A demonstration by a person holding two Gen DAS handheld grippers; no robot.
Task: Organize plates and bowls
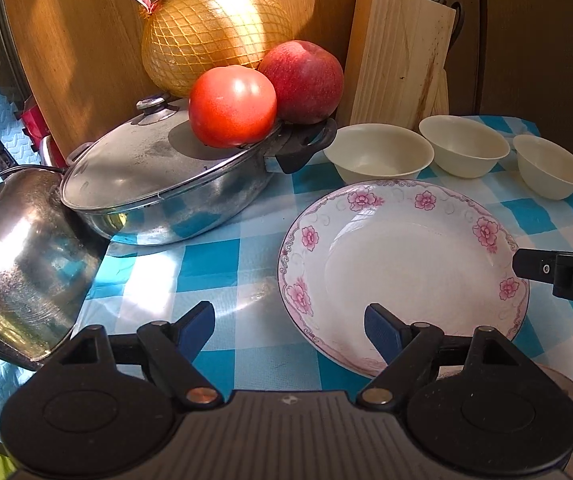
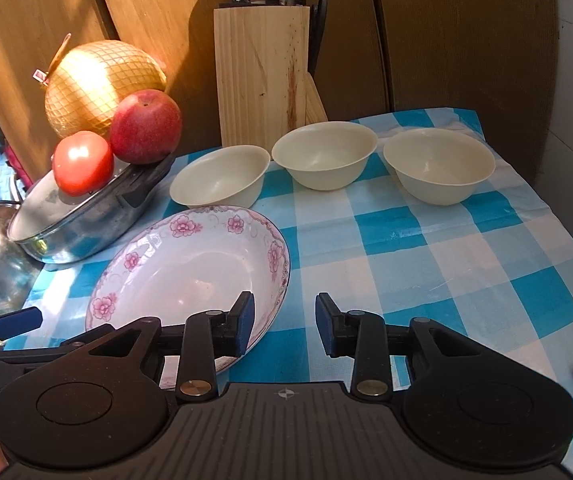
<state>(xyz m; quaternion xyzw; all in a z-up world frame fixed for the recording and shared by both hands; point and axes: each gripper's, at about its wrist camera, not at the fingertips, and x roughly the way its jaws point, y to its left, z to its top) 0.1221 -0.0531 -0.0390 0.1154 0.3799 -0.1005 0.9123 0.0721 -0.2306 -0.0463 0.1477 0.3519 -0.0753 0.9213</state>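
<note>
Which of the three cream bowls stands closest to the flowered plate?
The leftmost bowl, beside the pan handle; it nearly meets the plate rim.

Warm sunlight from the left, hard shadows, kettle (image 1: pixel 26 264) glare (fisheye-bent, dark corners)

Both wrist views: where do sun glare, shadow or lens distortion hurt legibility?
Left wrist view: hard sunlight glares off the kettle and tomato; the fisheye bows the checked tablecloth. Right wrist view: sun on the netted pomelo; the knife block casts shadow; corners vignette black.
</note>
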